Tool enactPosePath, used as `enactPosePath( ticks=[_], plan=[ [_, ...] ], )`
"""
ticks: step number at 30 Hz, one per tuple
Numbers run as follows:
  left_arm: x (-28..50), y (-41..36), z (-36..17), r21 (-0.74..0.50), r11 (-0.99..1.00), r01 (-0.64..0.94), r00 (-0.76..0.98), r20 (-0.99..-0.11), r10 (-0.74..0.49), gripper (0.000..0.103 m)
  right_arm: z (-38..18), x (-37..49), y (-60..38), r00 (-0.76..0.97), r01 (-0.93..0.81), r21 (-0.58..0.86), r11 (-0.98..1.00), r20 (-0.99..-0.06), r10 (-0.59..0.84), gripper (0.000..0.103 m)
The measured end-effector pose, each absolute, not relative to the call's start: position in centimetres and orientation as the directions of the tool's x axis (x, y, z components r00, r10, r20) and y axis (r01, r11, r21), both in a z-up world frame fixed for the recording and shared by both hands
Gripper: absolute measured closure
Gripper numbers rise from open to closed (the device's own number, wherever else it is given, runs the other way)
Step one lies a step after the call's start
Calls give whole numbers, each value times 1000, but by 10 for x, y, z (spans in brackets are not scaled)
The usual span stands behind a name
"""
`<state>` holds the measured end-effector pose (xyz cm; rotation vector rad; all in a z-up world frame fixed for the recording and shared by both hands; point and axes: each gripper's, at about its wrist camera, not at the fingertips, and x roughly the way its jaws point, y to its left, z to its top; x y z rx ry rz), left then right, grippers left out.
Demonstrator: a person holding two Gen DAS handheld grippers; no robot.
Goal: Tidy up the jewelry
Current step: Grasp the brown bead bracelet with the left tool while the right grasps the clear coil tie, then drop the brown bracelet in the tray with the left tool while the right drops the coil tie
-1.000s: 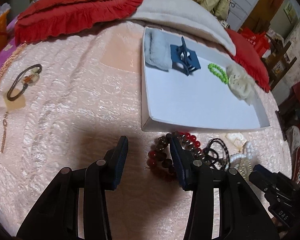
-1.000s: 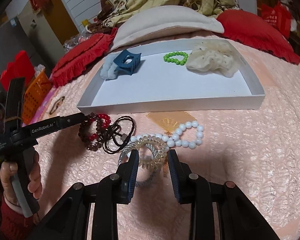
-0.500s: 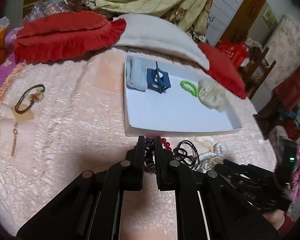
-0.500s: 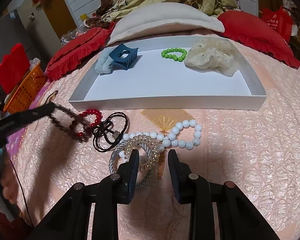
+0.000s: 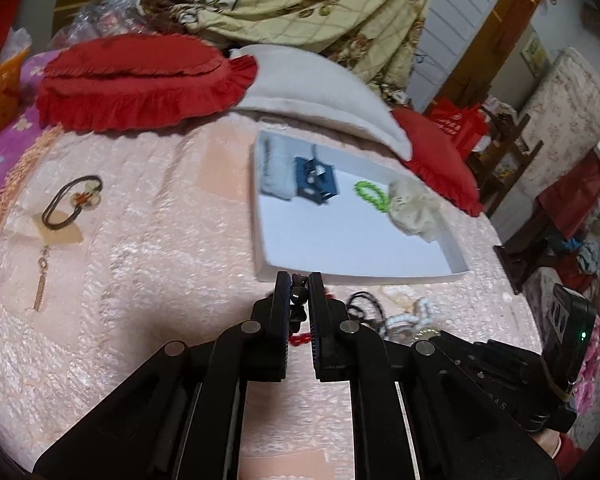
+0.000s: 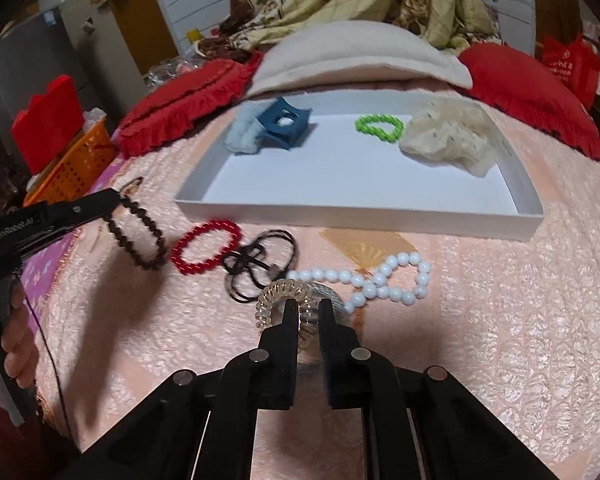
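Note:
My left gripper (image 5: 299,285) is shut on a dark brown bead bracelet (image 6: 138,232), which hangs from its tips above the bed, left of the white tray (image 6: 352,214). My right gripper (image 6: 308,312) is shut on a clear spiral hair tie (image 6: 278,294), near the bedspread. A red bead bracelet (image 6: 204,246), black hair ties (image 6: 260,264) and a white pearl bracelet (image 6: 380,280) lie in front of the tray. In the tray are a blue claw clip (image 6: 284,126), a pale blue scrunchie (image 6: 242,134), a green bead bracelet (image 6: 380,128) and a cream scrunchie (image 6: 448,140).
A dark bangle (image 5: 72,202) and a small chain pendant (image 5: 41,280) lie far left on the pink bedspread. Red pillows (image 5: 140,80) and a cream pillow (image 6: 360,56) lie behind the tray. An orange basket (image 6: 72,164) stands off the bed's left side.
My left gripper closed on the brown bead bracelet and lifted it off the pile, leaving the red bracelet behind. My right gripper moved forward and closed on the spiral hair tie.

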<state>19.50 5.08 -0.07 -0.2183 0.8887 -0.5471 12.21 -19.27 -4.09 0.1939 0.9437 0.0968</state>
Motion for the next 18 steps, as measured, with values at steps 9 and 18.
enactPosePath(
  ticks=[9, 18],
  plan=[
    [205, 24, 39, -386, 811, 441, 526, -621, -581, 96, -3, 141, -192, 629, -22, 226, 974, -754, 189, 94],
    [269, -6, 17, -443, 813, 378, 467, -667, -581, 96, 3, 198, -200, 623, 6, 267, 964, -755, 205, 94]
  ],
)
